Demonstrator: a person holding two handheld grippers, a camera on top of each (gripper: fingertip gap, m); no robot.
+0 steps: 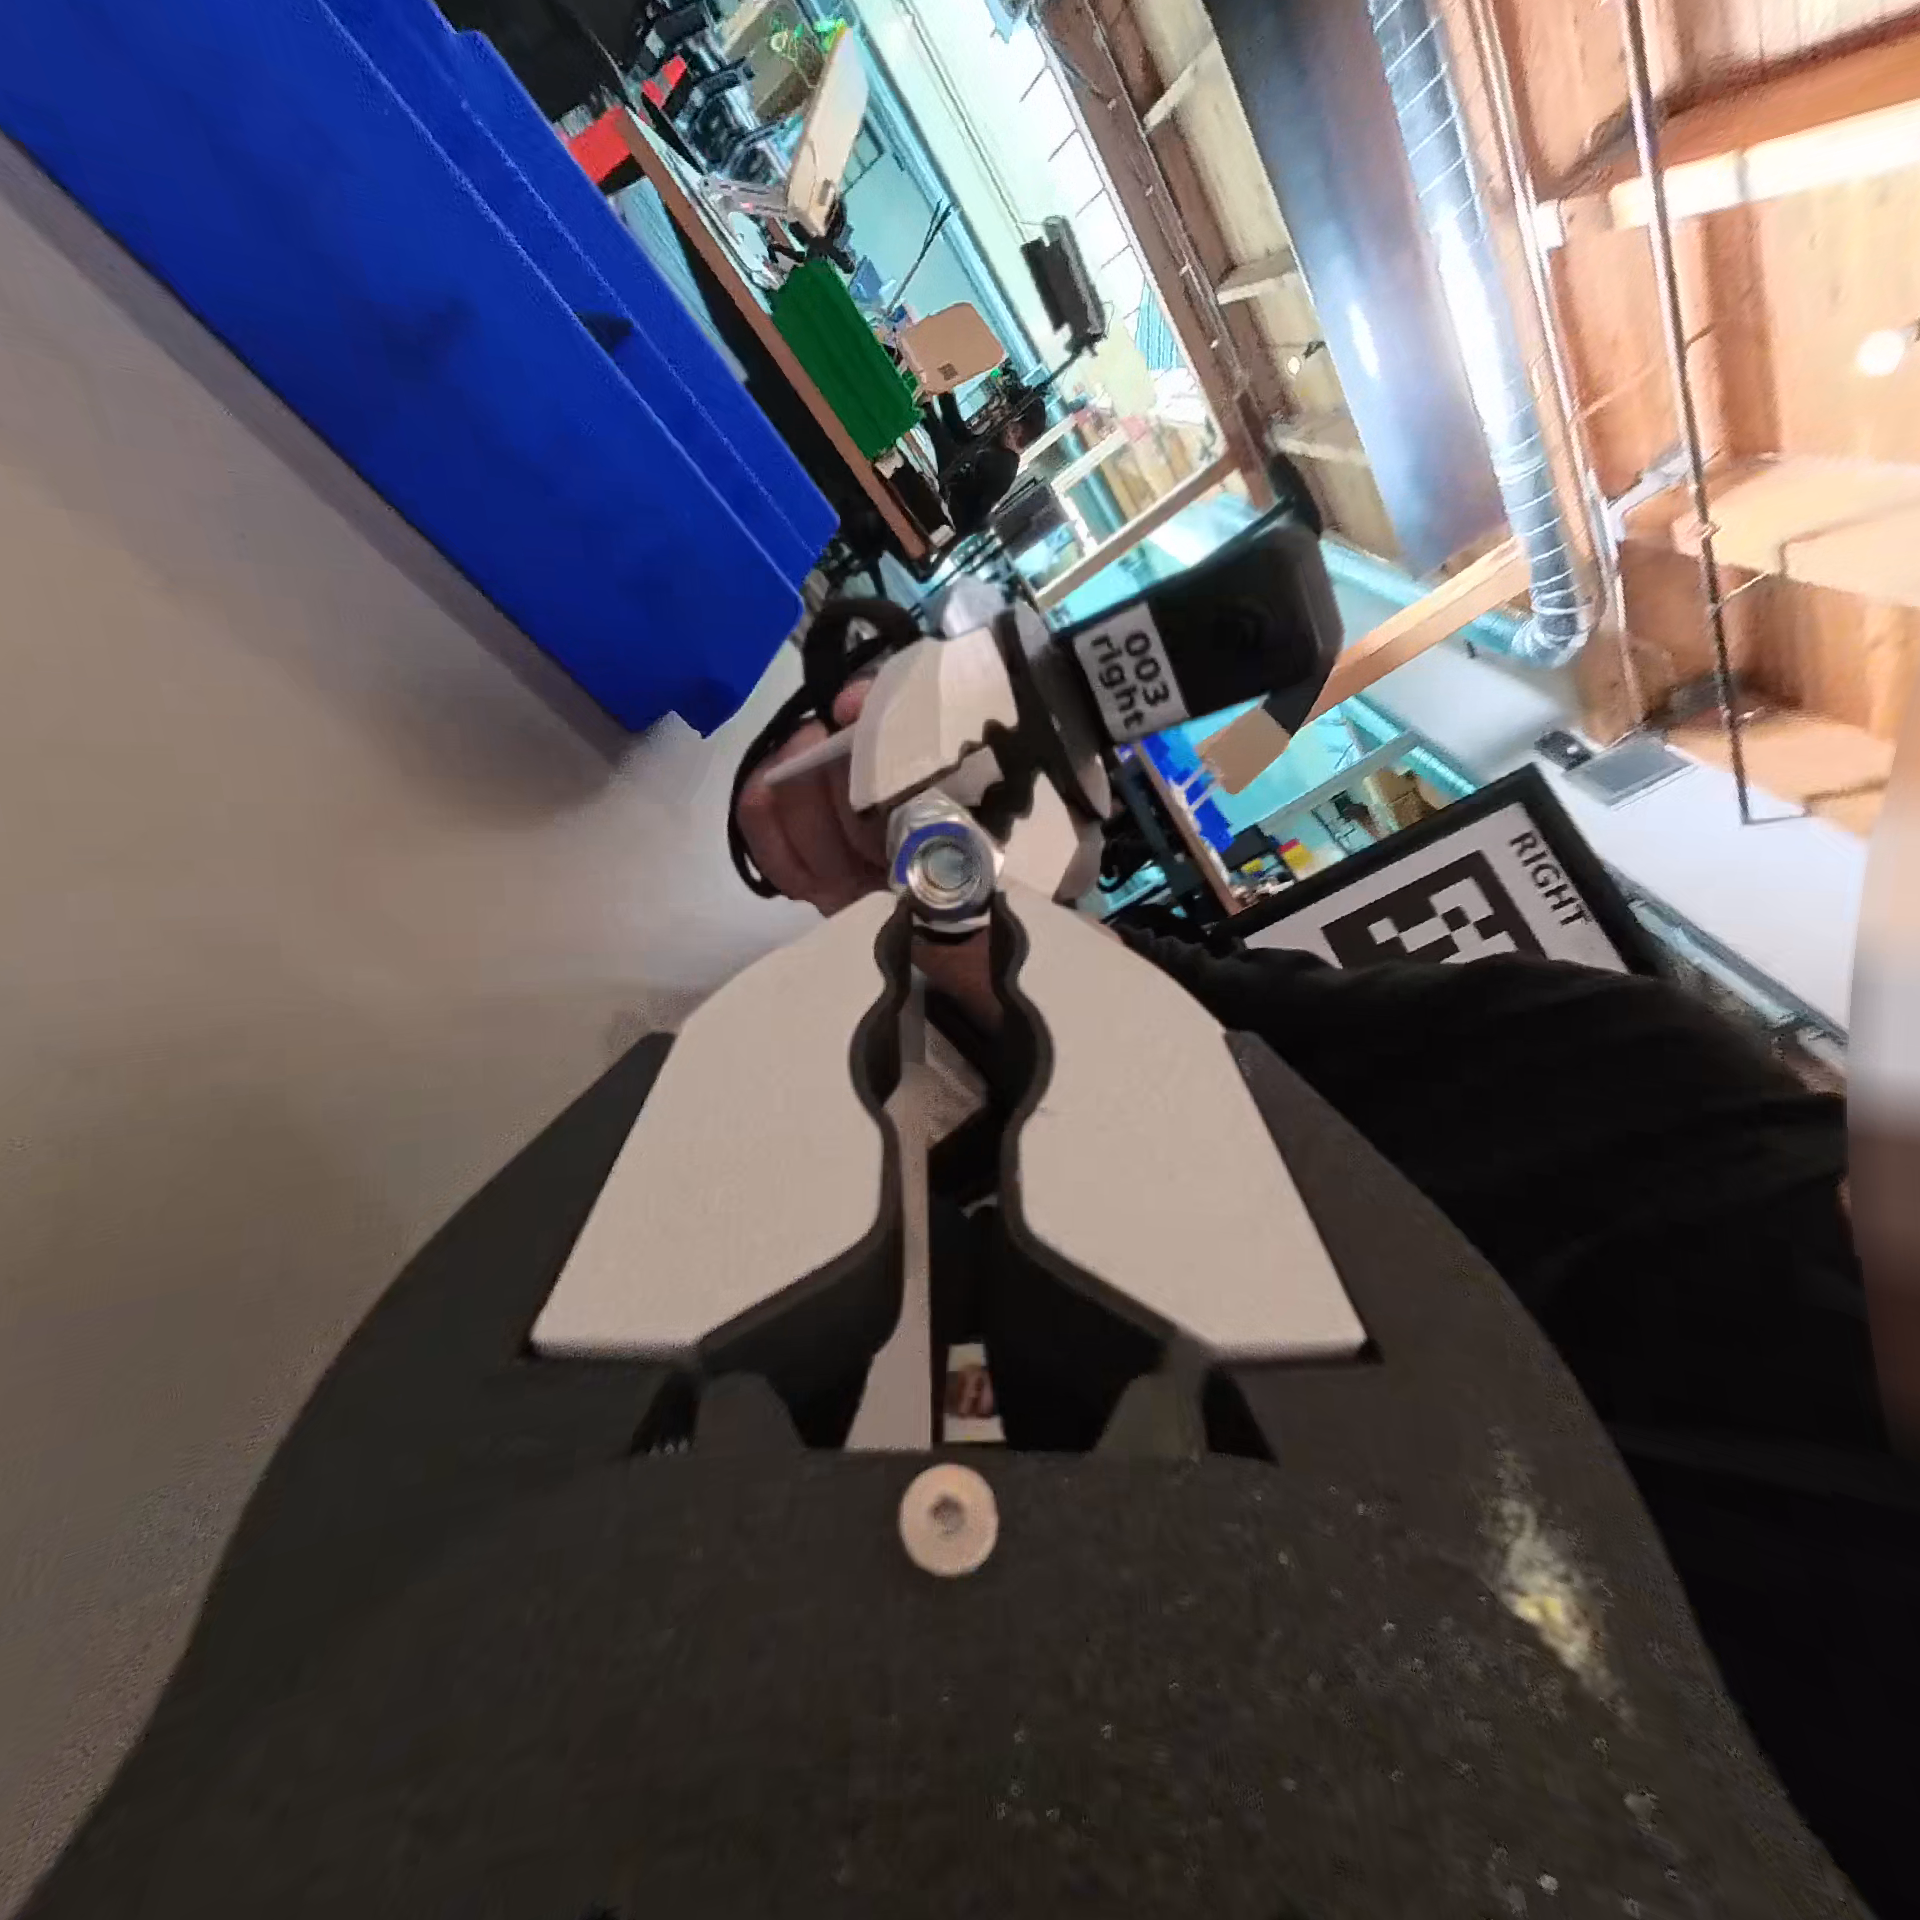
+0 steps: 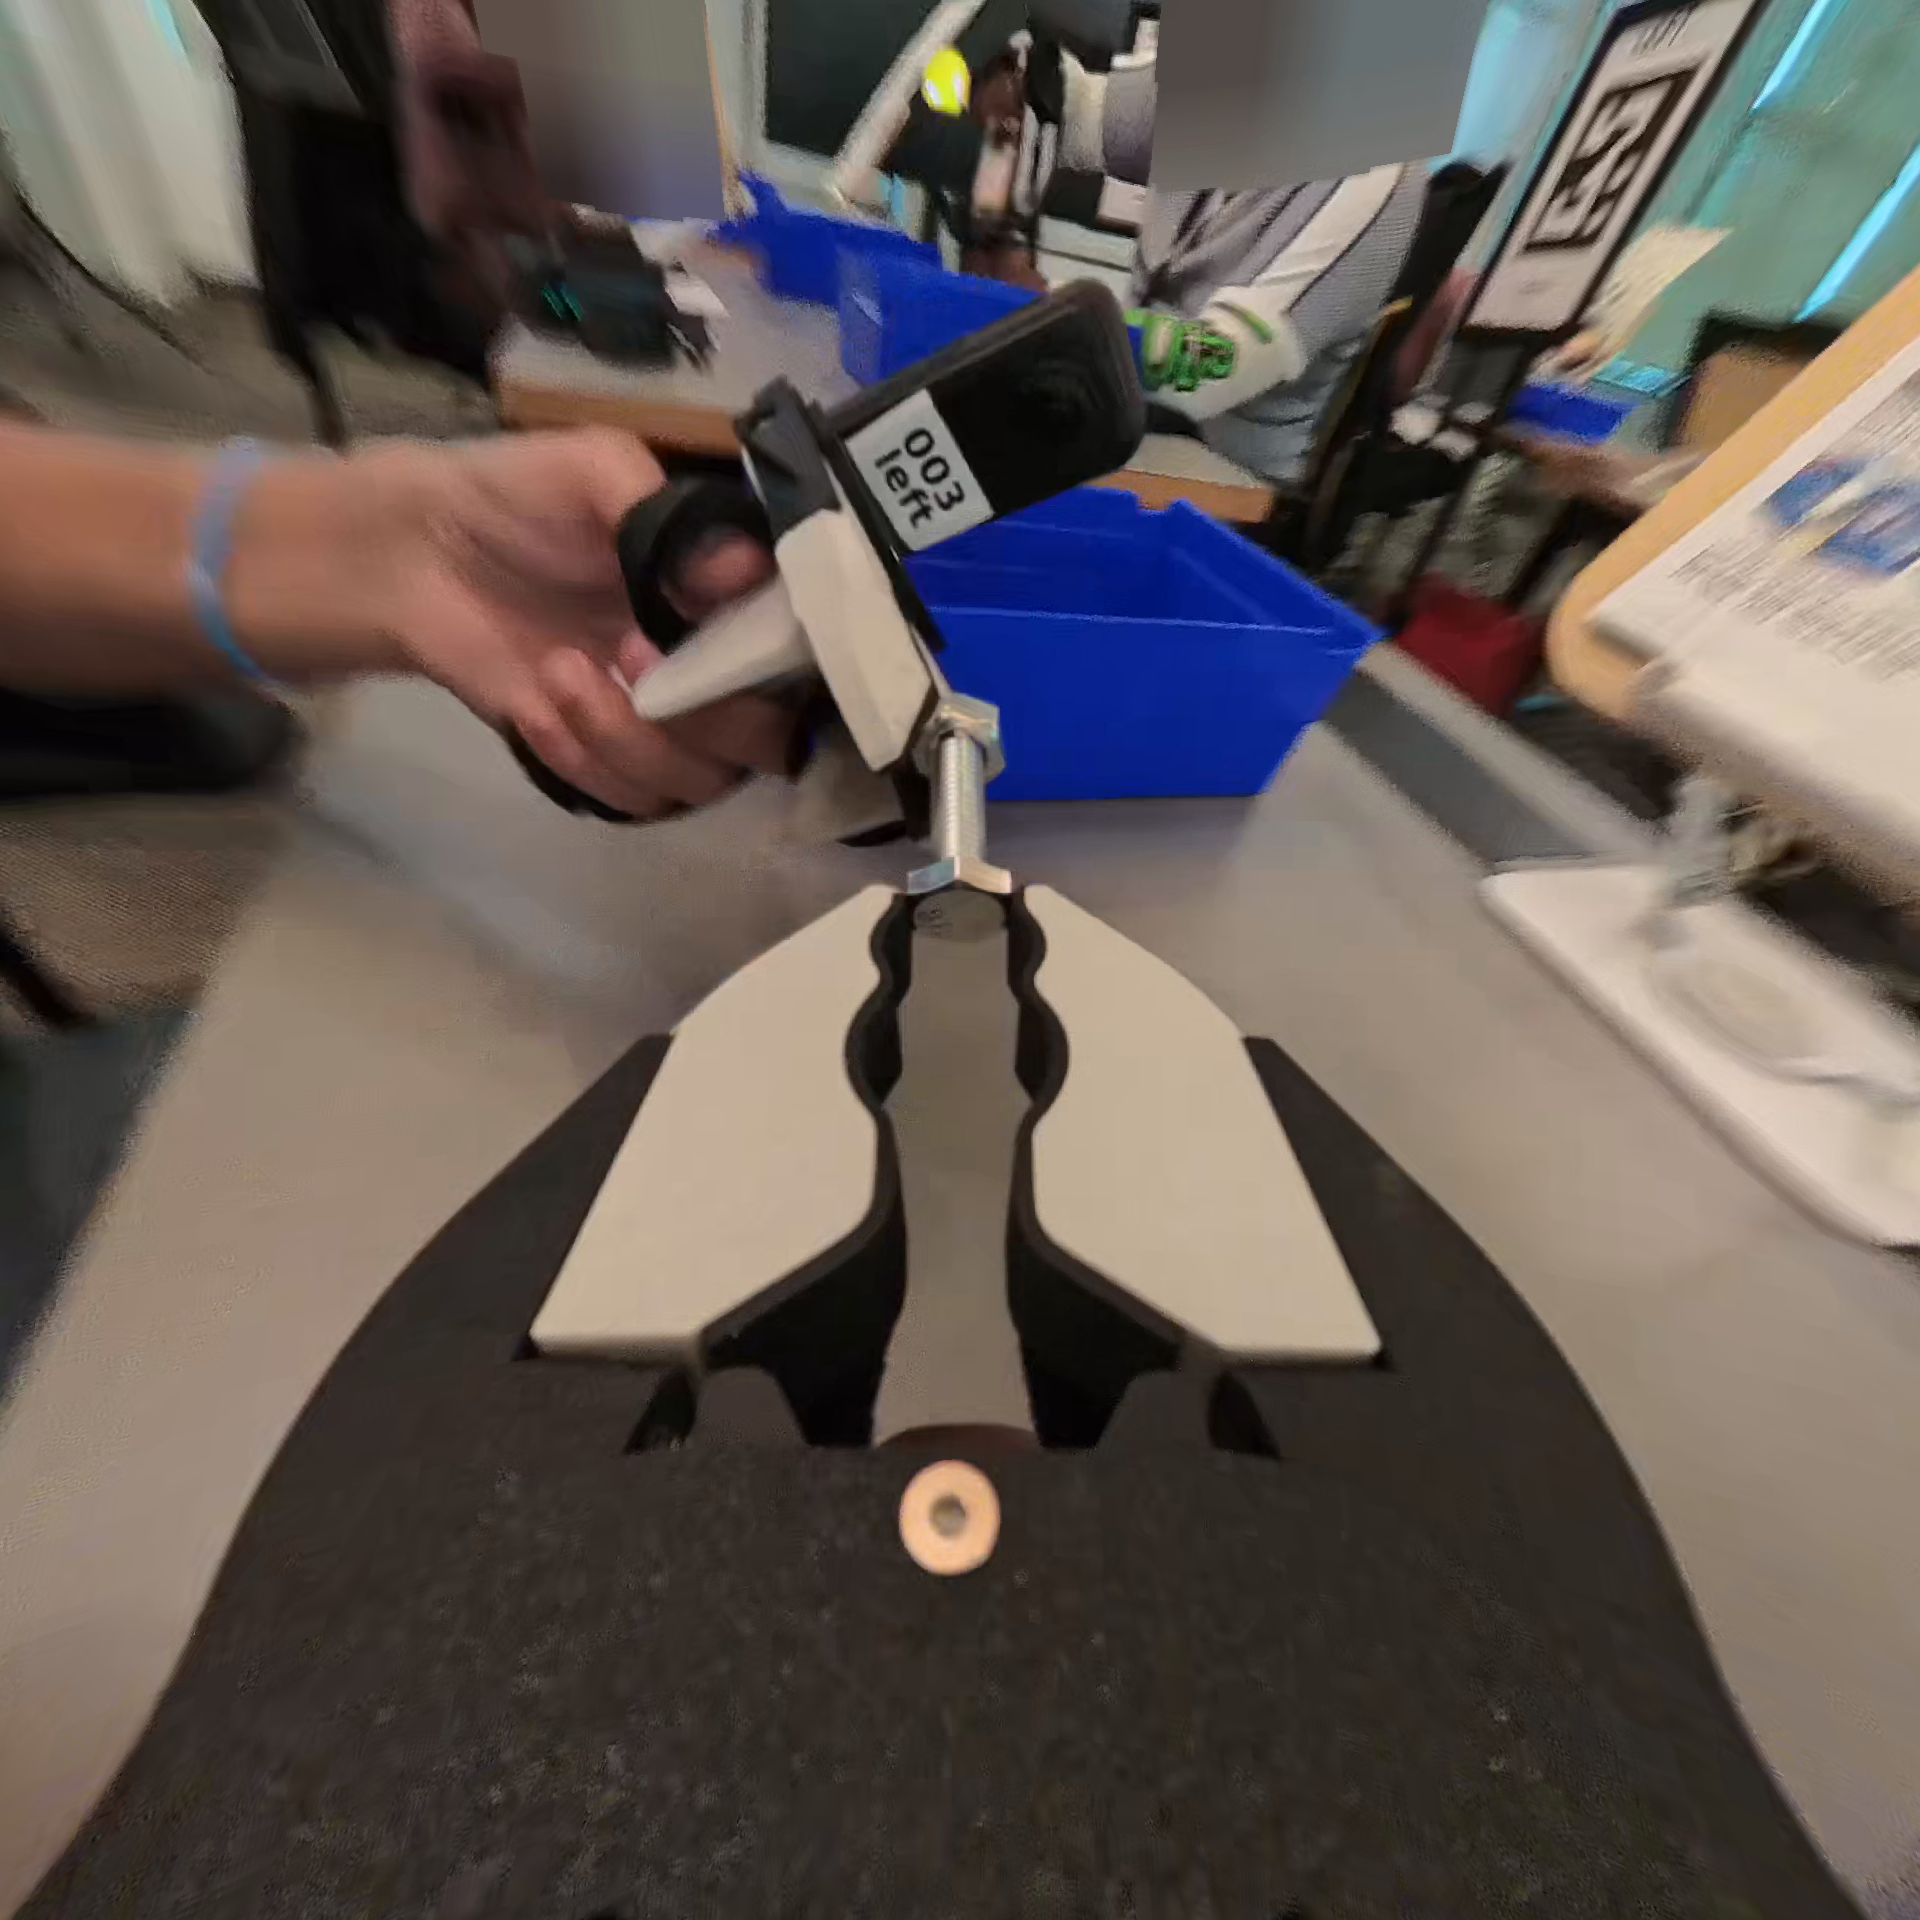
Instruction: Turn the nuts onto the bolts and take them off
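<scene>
Right tongs [image 2: 951,902] clench the bolt [image 2: 958,795] head, left tongs [image 1: 948,914] clench the nut [image 1: 943,871]; hard, slick steel, best held on flats.

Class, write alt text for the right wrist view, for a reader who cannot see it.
The right gripper clamps a bolt's head while the left gripper, held in a person's hand, grips the nut at the far end of the bolt's threaded shaft. A blue bin stands behind on the grey table.

One bolt [image 2: 957,805], one nut [image 2: 964,724].
</scene>
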